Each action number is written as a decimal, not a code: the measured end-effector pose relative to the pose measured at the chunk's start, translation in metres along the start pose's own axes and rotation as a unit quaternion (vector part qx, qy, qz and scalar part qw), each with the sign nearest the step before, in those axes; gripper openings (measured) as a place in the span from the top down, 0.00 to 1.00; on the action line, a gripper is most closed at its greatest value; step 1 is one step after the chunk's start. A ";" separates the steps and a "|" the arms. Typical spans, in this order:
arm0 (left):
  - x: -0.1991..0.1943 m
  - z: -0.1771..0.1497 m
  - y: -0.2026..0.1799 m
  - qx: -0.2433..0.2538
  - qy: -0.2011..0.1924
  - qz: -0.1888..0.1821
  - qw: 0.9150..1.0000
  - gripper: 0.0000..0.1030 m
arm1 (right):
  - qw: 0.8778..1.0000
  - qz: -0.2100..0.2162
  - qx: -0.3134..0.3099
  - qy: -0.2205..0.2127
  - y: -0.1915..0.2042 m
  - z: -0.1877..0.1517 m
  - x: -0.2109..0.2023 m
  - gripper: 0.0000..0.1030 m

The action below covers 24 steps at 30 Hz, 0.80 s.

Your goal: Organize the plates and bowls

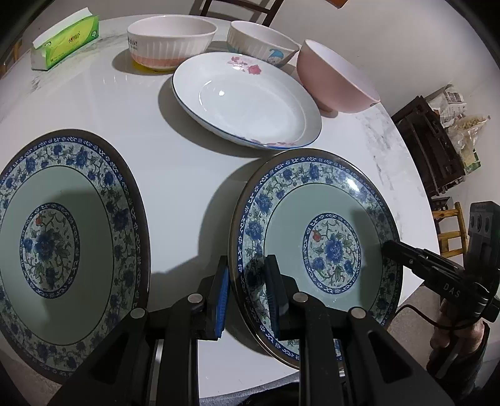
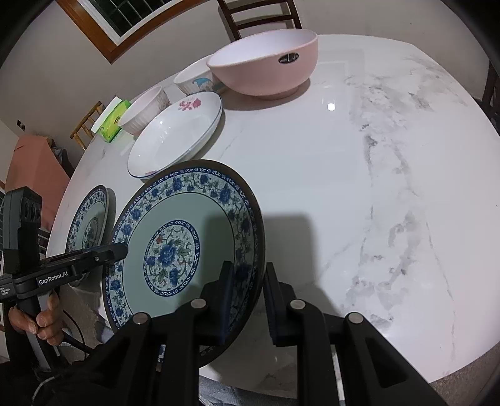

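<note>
A blue-flowered plate (image 1: 315, 250) is held tilted over the table's near edge. My left gripper (image 1: 247, 293) straddles its left rim, jaws around it with a small gap. My right gripper (image 2: 248, 296) straddles its right rim (image 2: 187, 250) the same way. A second matching blue plate (image 1: 62, 243) lies flat on the table at the left, also in the right wrist view (image 2: 90, 218). A white plate with pink flowers (image 1: 247, 100) lies behind. A ribbed bowl (image 1: 170, 40), a cartoon bowl (image 1: 262, 42) and a pink bowl (image 1: 334, 78) stand at the back.
A green tissue pack (image 1: 65, 40) lies at the far left of the white marble table (image 2: 375, 187). Wooden chairs (image 2: 259, 15) stand behind the table. A dark rack (image 1: 431, 146) with bags stands to the right of the table.
</note>
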<state>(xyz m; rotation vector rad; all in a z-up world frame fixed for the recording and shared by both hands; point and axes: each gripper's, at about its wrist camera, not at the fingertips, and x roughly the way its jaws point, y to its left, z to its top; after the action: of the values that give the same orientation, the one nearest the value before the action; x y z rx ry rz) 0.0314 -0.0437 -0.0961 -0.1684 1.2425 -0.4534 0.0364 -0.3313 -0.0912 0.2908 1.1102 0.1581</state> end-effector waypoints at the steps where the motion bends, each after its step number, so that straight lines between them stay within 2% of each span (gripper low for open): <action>1: -0.002 0.000 0.000 0.002 -0.003 0.001 1.000 0.83 | 1.000 -0.001 -0.001 -0.001 0.001 0.001 -0.002 0.82; 12: -0.028 0.001 0.013 -0.011 -0.027 0.004 1.000 0.83 | 1.000 0.002 -0.019 -0.015 0.027 0.010 -0.008 0.82; 24: -0.077 0.005 0.069 -0.050 -0.063 0.050 0.995 0.82 | 0.997 0.035 -0.067 -0.002 0.100 0.035 0.015 0.82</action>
<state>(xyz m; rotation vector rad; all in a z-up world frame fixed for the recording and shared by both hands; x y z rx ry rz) 0.0333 0.0500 -0.0527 -0.2160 1.1444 -0.2897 0.0768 -0.2376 -0.0591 0.2094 1.0803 0.2927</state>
